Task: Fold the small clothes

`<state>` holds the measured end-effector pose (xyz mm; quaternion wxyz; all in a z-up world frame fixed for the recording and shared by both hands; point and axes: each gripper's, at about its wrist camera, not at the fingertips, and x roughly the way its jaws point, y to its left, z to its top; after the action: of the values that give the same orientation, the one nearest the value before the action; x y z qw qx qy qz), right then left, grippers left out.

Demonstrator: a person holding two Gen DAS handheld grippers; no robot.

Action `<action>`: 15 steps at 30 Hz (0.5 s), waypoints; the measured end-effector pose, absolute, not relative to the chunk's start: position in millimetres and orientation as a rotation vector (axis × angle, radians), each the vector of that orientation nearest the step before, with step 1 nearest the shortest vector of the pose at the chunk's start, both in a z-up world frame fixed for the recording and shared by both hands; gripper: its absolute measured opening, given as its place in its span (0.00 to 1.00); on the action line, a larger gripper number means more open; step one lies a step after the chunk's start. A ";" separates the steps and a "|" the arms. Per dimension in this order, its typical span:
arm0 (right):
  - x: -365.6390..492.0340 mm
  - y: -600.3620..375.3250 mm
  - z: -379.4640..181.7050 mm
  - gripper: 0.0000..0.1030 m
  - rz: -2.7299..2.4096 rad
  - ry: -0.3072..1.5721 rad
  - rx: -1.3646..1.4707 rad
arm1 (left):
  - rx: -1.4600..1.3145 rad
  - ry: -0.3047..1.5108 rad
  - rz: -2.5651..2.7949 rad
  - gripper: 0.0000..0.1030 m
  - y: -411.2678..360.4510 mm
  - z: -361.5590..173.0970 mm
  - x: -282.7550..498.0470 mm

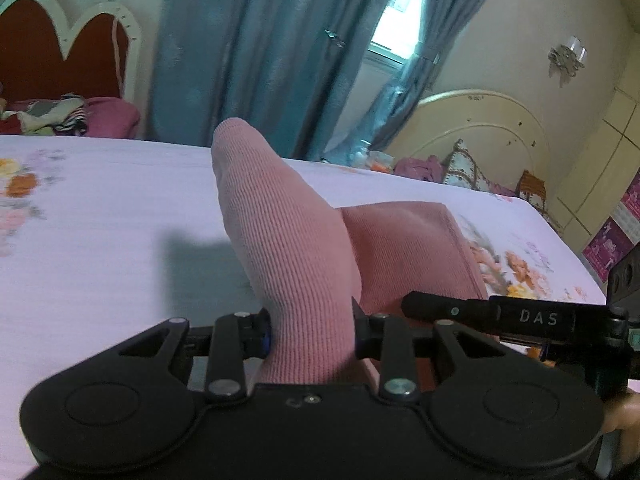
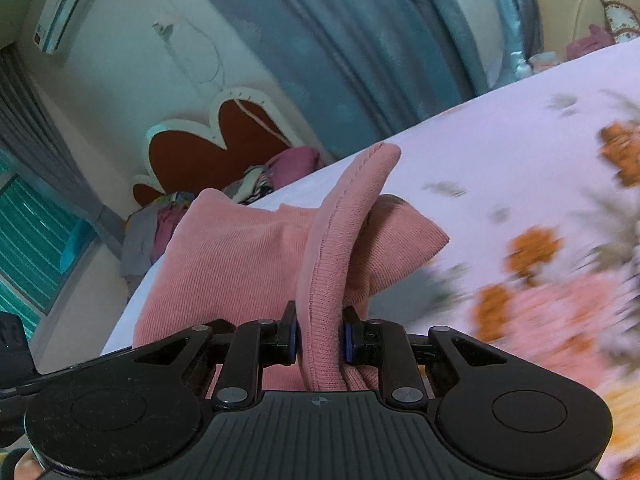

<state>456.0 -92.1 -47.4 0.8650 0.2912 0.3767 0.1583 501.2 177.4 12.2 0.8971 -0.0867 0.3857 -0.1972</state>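
The pink knit garment [image 1: 288,240] hung soft and light above the floral bed sheet [image 1: 100,208], folds drooping. Left tongs [image 1: 312,334] pinched a bunched fold; right tongs [image 2: 319,338] clamped a stitched hem. It looked stretchy, so hems probably gave the firmest hold.

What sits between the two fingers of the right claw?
A raised fold of the pink knit garment, hem stitching showing, pinched by the right claw; the right wrist view shows it.
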 end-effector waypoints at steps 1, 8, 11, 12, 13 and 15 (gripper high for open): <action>460.2 -75.9 -47.4 0.20 0.336 0.789 0.613 | -0.180 0.799 -0.404 0.30 192.5 11.3 503.8; 498.9 17.6 -62.2 0.20 0.369 0.815 0.602 | -0.177 0.819 -0.350 0.30 277.8 -5.1 531.0; 514.4 41.4 -76.8 0.20 0.365 0.841 0.593 | -0.182 0.835 -0.336 0.30 297.7 -18.4 542.4; 520.2 46.2 -82.0 0.20 0.360 0.849 0.584 | -0.181 0.841 -0.329 0.30 304.0 -24.0 545.6; 523.0 48.8 -86.8 0.20 0.349 0.851 0.567 | -0.186 0.850 -0.325 0.30 311.4 -30.4 547.1; 527.2 51.8 -95.8 0.20 0.327 0.861 0.545 | -0.203 0.866 -0.322 0.31 324.6 -44.8 549.5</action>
<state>527.2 51.8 -95.8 0.8601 0.2598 0.4104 0.1558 549.5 324.6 -44.8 0.8903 -0.0975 0.4170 -0.1550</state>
